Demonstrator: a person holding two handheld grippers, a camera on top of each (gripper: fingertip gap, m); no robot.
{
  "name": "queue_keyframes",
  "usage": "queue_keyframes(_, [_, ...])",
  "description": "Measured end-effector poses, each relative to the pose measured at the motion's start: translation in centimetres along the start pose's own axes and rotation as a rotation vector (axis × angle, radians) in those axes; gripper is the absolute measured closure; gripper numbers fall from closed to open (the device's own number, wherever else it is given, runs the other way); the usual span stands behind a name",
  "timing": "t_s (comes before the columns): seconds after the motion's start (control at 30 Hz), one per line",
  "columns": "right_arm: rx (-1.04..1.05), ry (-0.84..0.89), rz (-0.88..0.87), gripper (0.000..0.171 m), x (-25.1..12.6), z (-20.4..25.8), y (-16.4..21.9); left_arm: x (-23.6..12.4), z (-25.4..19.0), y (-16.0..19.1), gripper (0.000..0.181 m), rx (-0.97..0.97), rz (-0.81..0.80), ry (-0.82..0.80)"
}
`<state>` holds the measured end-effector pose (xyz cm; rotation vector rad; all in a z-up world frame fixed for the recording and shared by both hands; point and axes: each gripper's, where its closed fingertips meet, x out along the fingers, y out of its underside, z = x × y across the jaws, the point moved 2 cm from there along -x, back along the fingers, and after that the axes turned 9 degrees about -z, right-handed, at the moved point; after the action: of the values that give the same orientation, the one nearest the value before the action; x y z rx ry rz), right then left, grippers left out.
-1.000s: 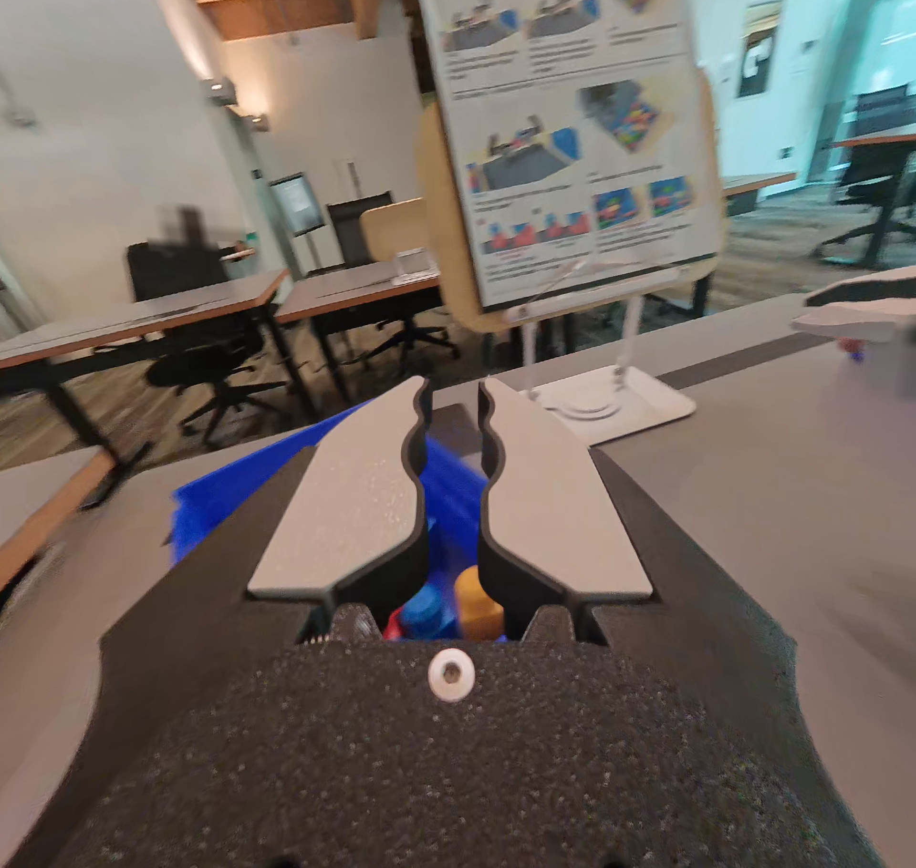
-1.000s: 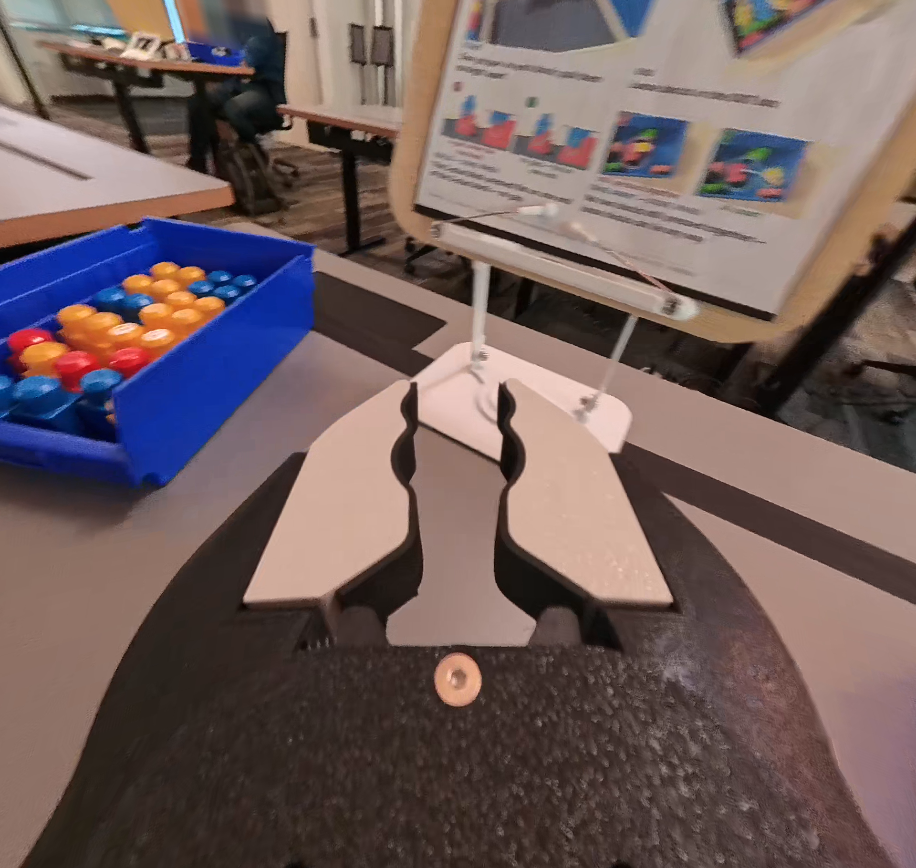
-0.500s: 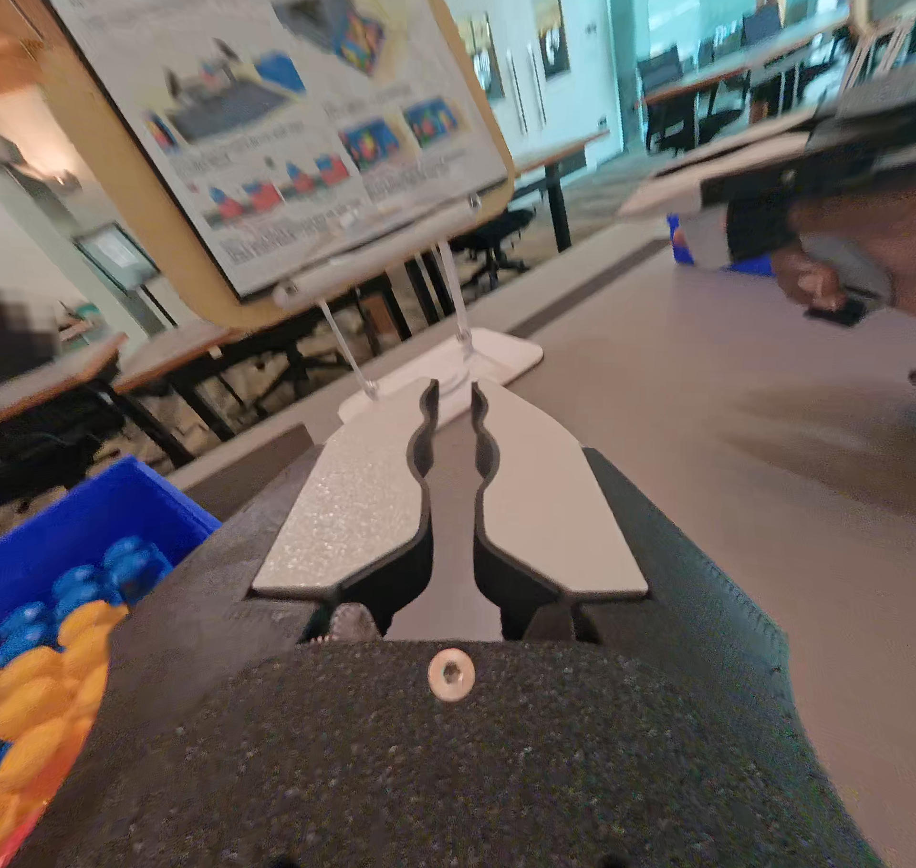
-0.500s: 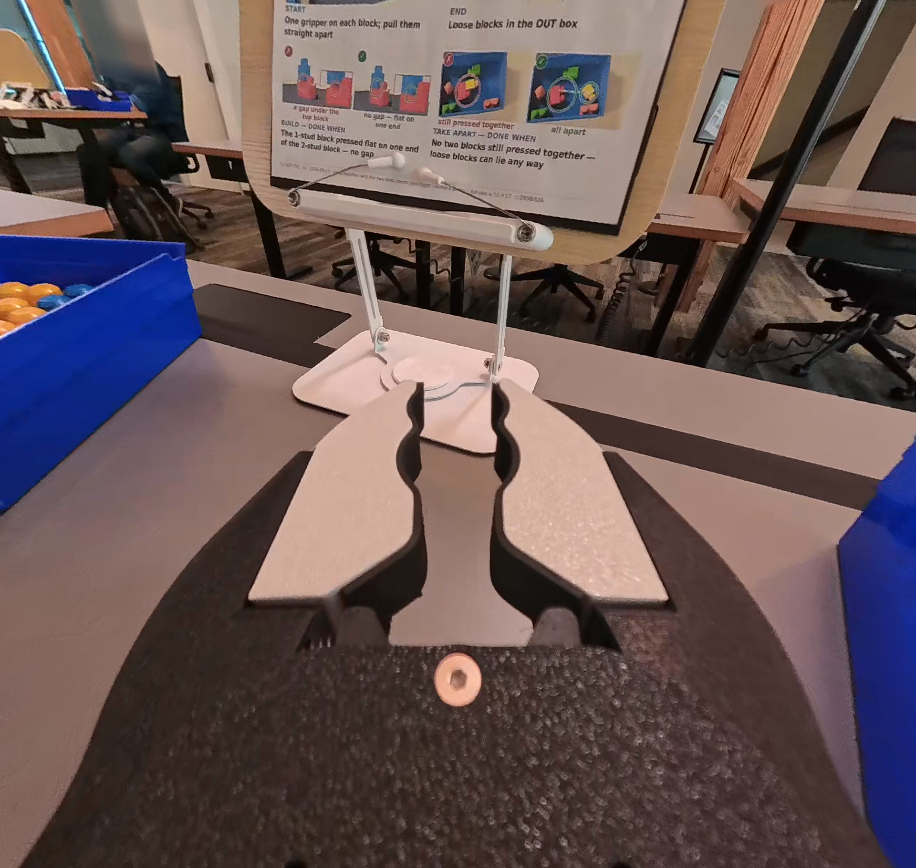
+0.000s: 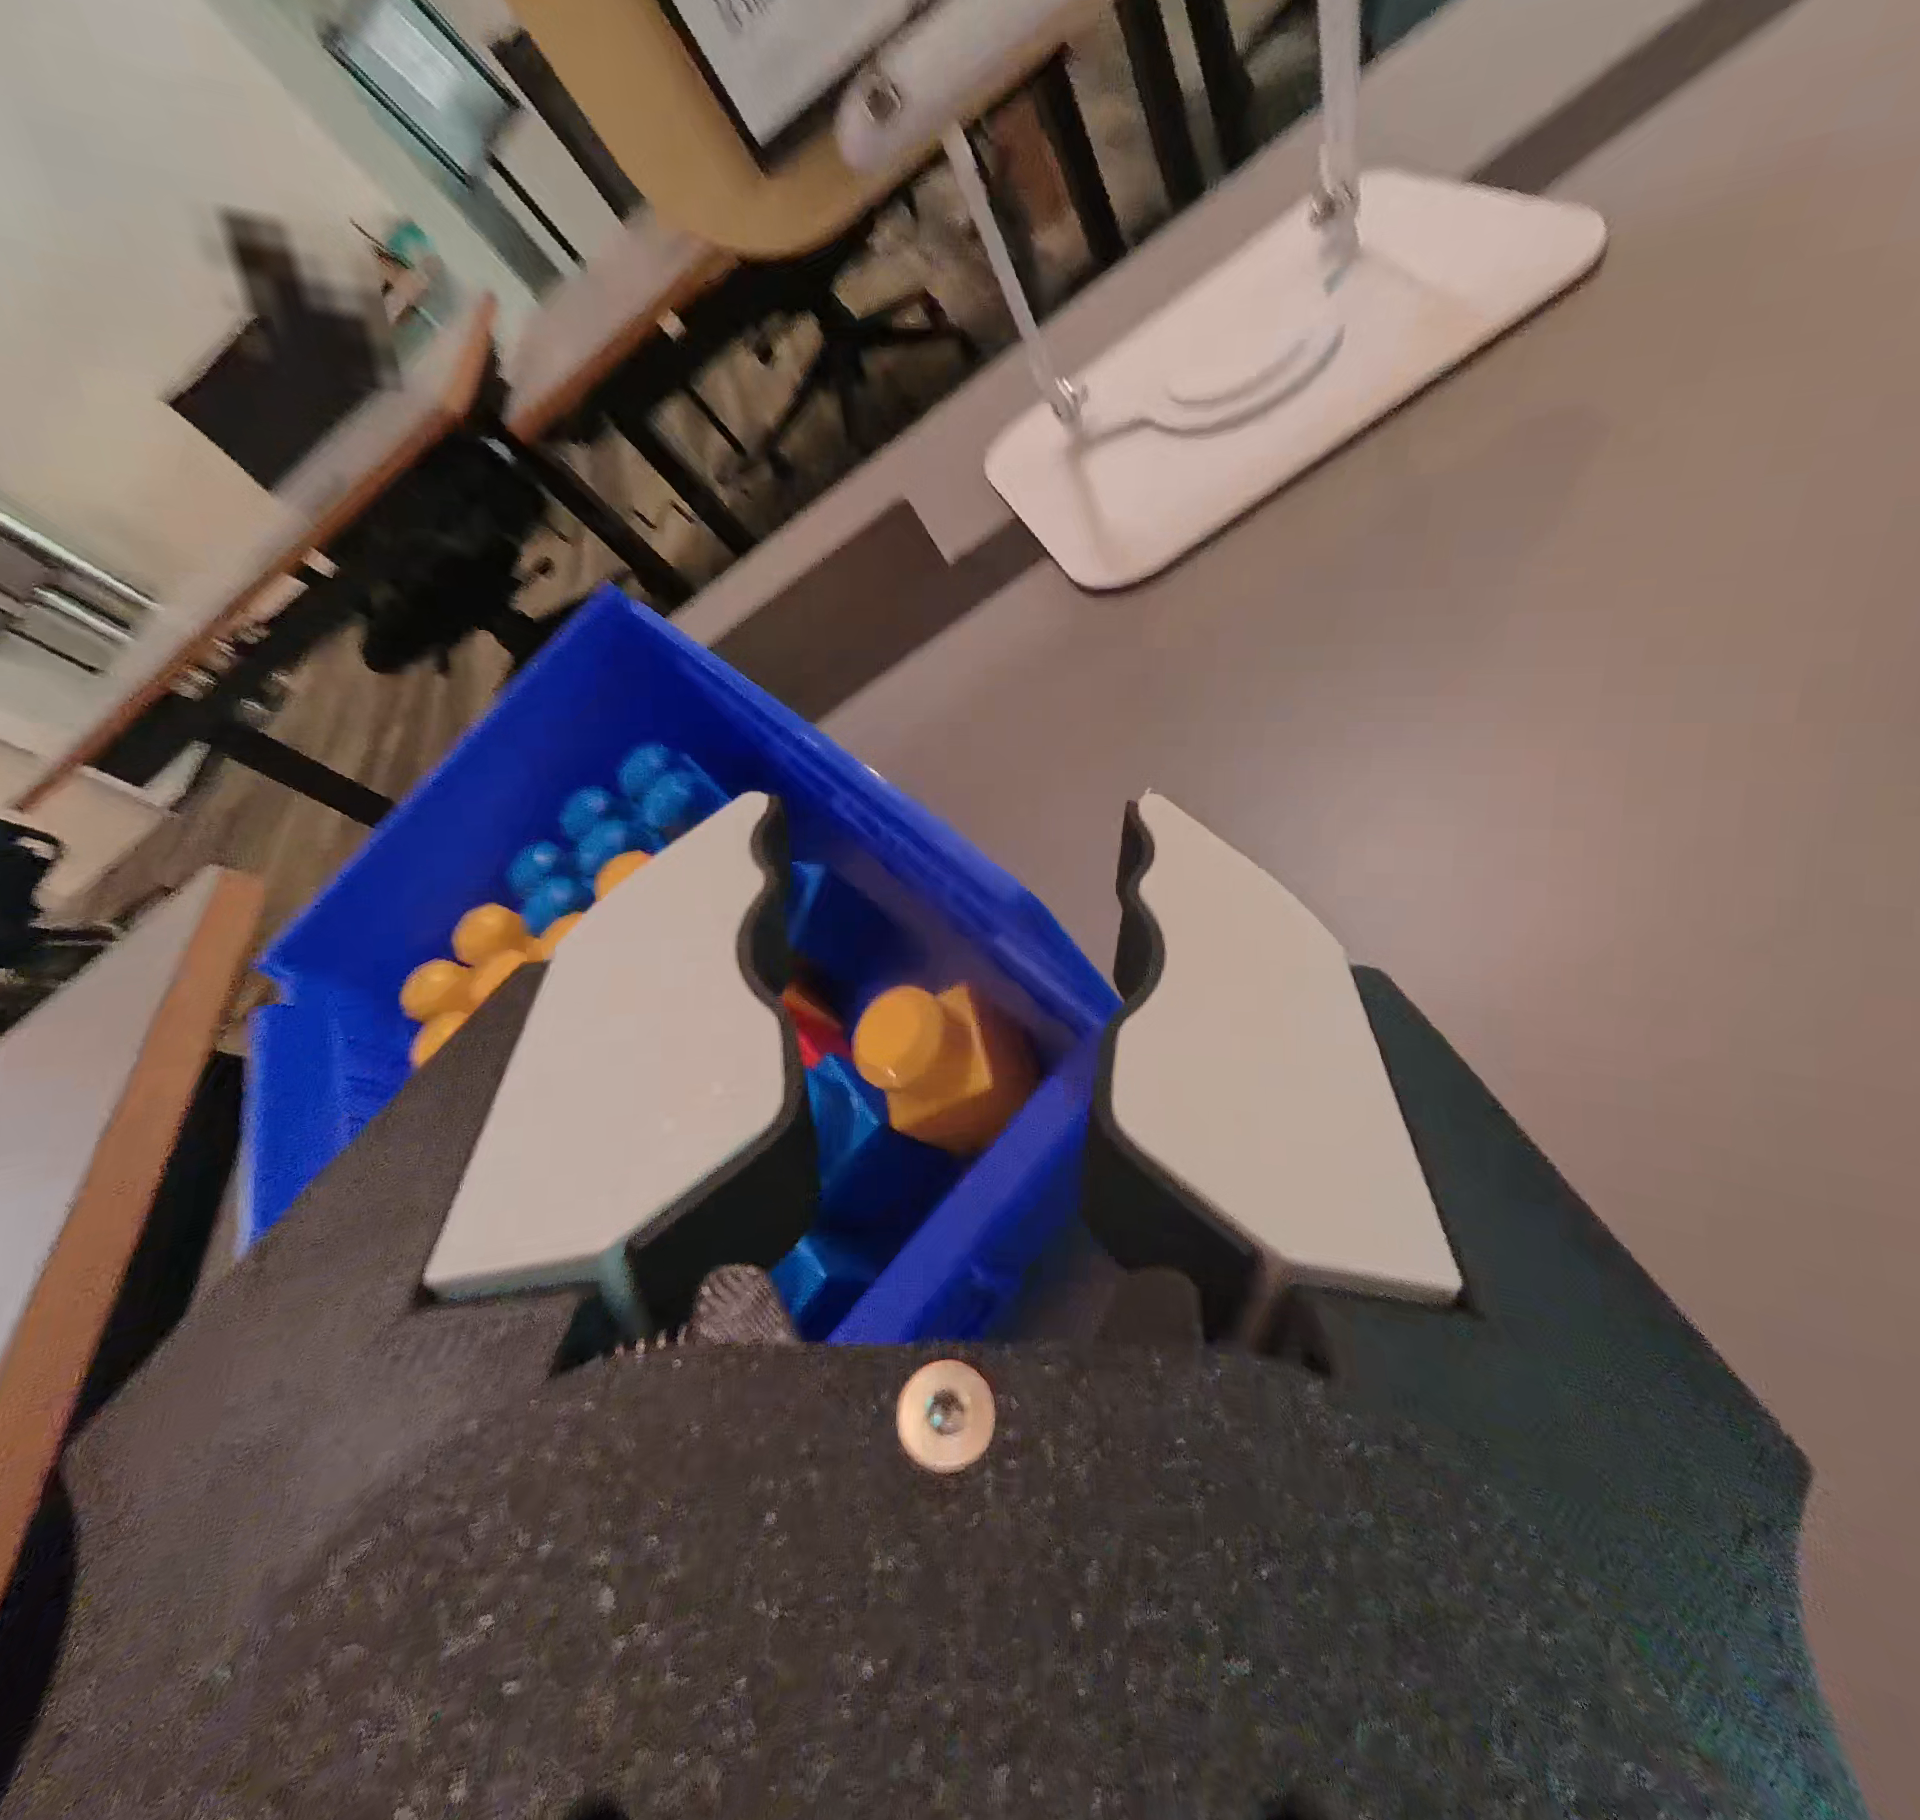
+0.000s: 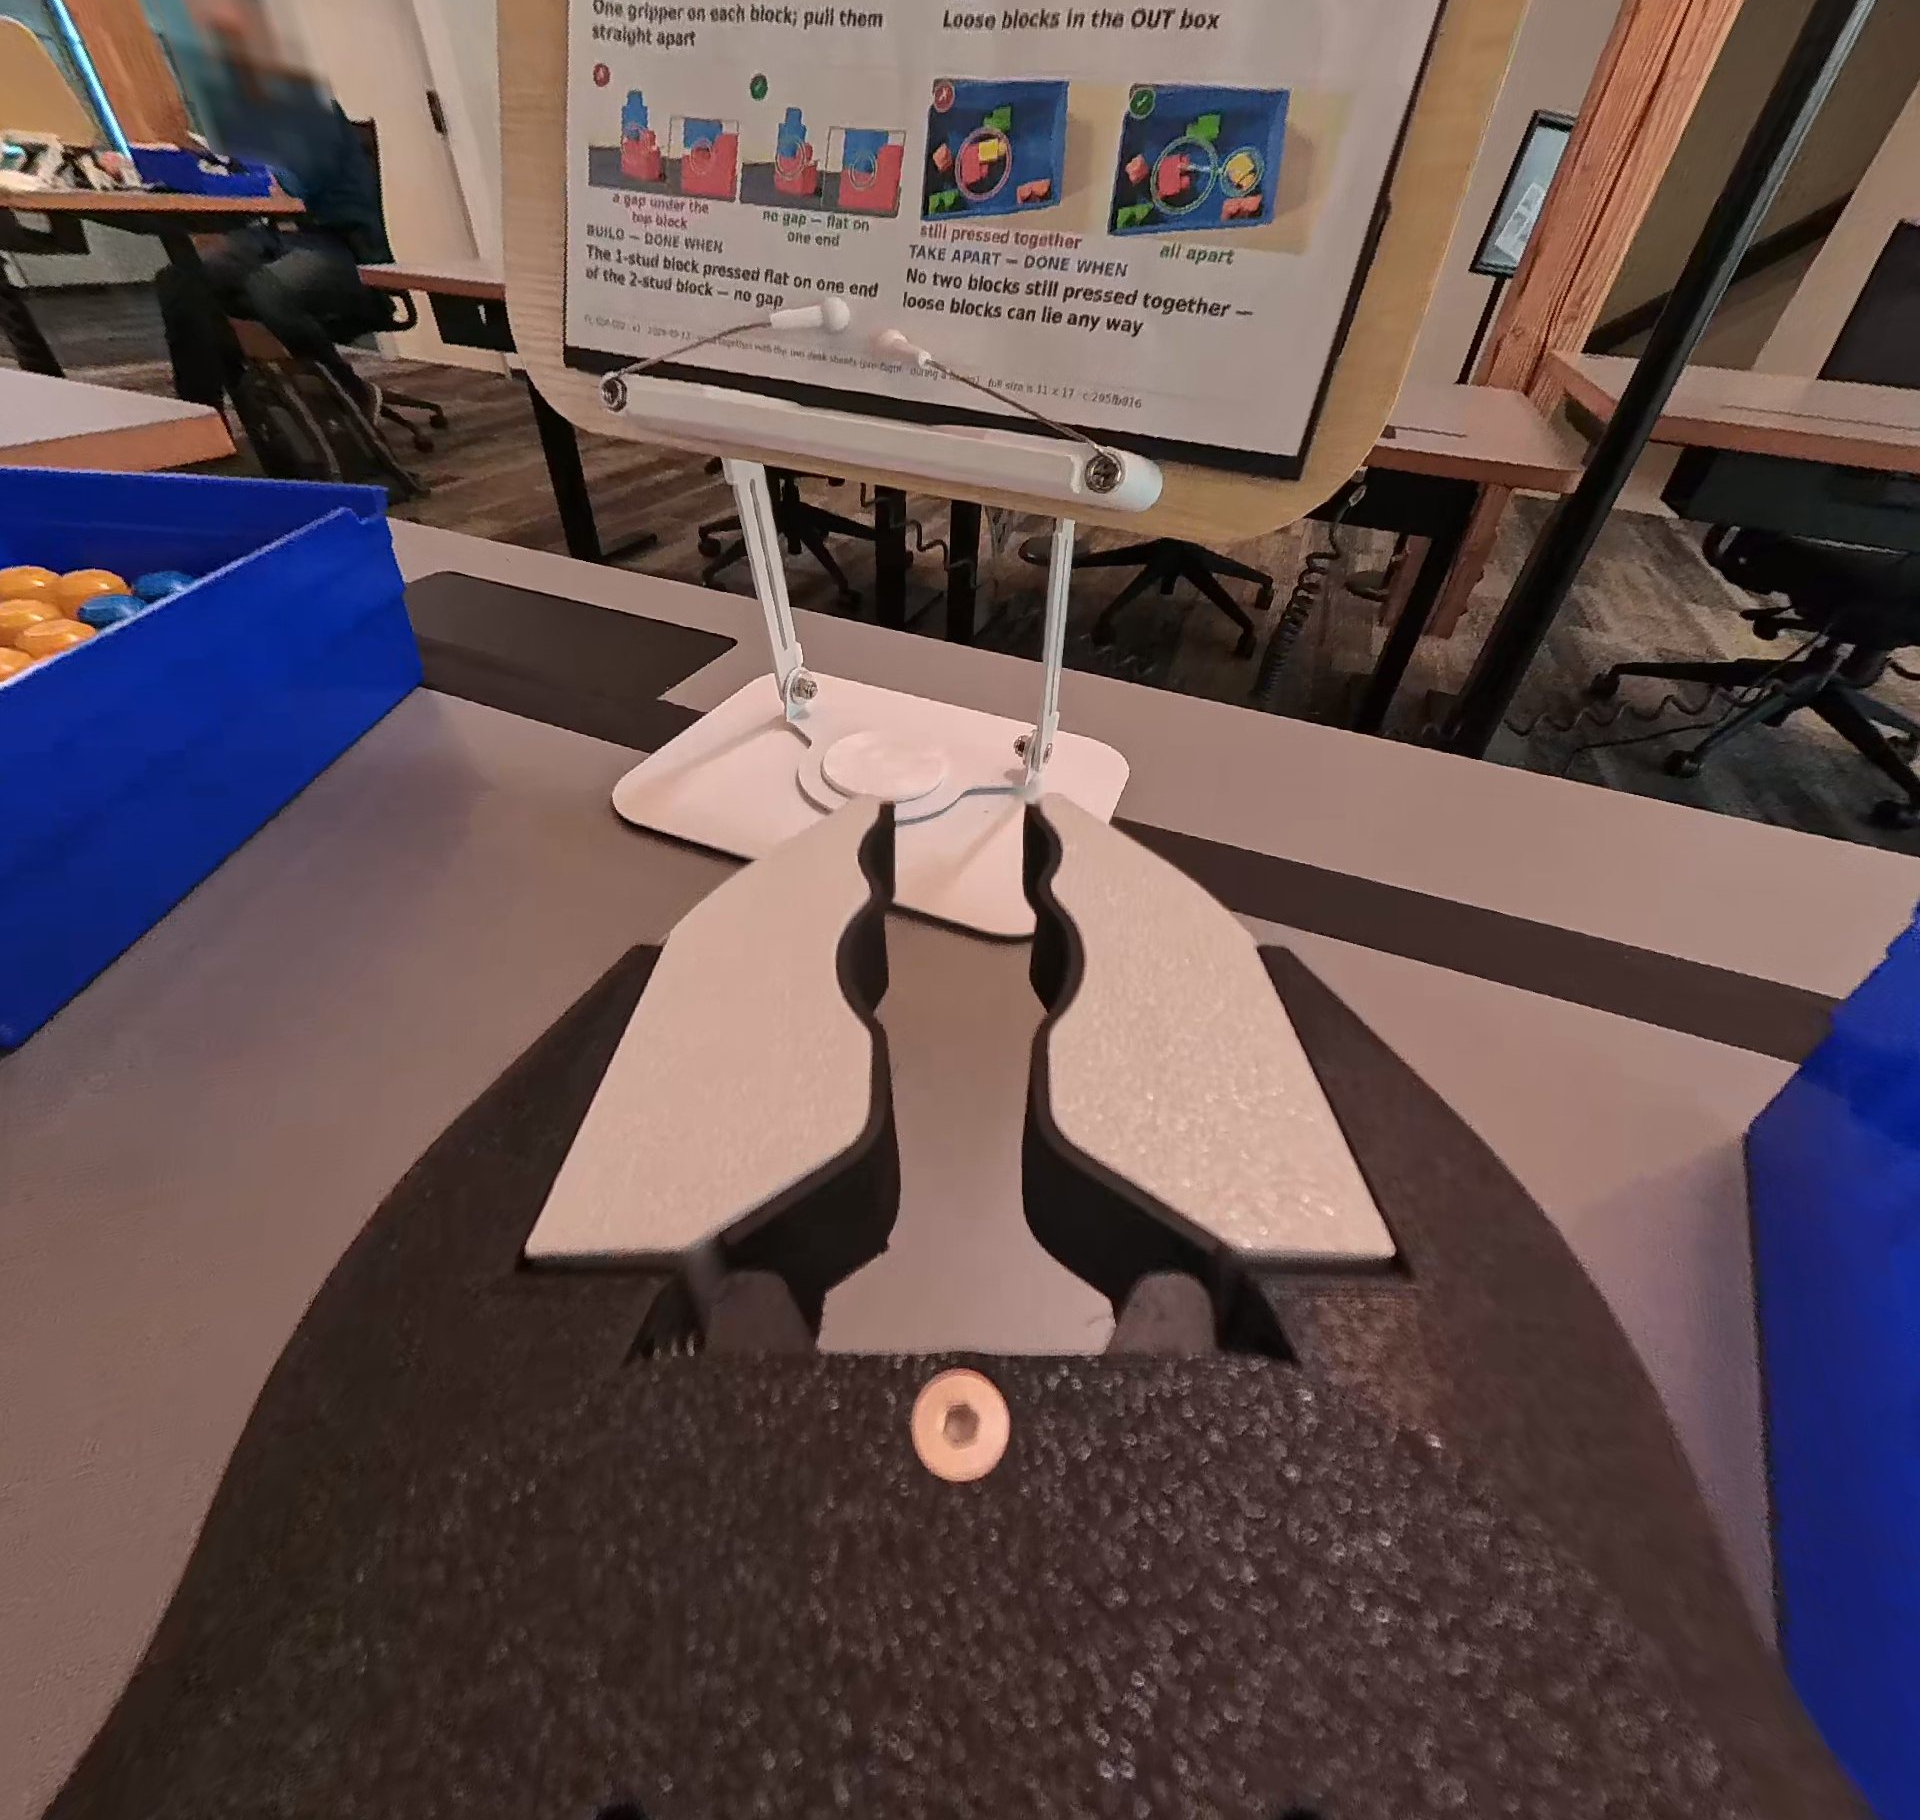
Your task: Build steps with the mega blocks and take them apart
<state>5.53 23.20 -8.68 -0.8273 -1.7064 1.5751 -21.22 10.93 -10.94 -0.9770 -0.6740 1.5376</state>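
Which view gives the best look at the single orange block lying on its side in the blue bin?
The left wrist view: the orange block lies between the open left gripper's fingers, near the bin's front wall. The right wrist view catches only the bin's corner, with some orange and blue studs, not that block.

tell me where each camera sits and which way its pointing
Left wrist view: sits on the left gripper, tilted, looking down into the blue bin of blocks; its two open fingers show.
Right wrist view: sits on the right gripper, level above the grey table, facing the white stand with the instruction board; its fingers show, a narrow gap between them.
Shared: both see the blue bin, the white stand and the table.
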Motion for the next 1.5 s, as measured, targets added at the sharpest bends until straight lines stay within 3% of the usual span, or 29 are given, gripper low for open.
queue_keyframes(0.2, [0.002,-0.032,0.011,0.149,-0.3,0.8,-0.7,1.6,-1.1,3.1,0.141,-0.015,0.130,0.046])
queue_keyframes(0.53, [0.030,-0.040,0.135,0.155,-1.6,3.2,0.9,3.0,0.6,4.2,0.151,-0.144,0.059,-0.001])
queue_keyframes(0.7, [-0.004,-0.006,0.125,0.155,-2.4,2.7,0.6,0.9,1.7,0.2,0.158,-0.277,-0.213,-0.025])
queue_keyframes(0.8, [0.003,-0.002,0.138,0.153,-3.0,2.0,1.3,0.1,1.7,-1.0,0.163,-0.302,-0.294,-0.029])
queue_keyframes(1.03, [-0.035,0.017,0.110,0.150,-3.2,1.5,0.6,-0.4,1.5,-1.8,0.172,-0.278,-0.357,-0.006])
queue_keyframes(1.1, [-0.039,0.023,0.112,0.150,-3.2,1.4,0.7,-0.5,1.4,-1.9,0.181,-0.319,-0.361,0.018])
queue_keyframes(1.3, [-0.044,0.044,0.105,0.150,-3.6,0.9,0.6,-1.1,2.2,-1.6,0.181,-0.486,-0.375,0.038])
queue_keyframes(1.4, [-0.077,0.084,0.087,0.148,-4.9,0.1,-0.5,-1.4,3.0,-1.4,0.181,-0.470,-0.379,0.006])
queue_keyframes(1.5, [-0.194,0.234,0.034,0.144,-8.2,-3.4,-3.2,-1.9,3.6,-1.8,0.181,-0.432,-0.395,-0.023])
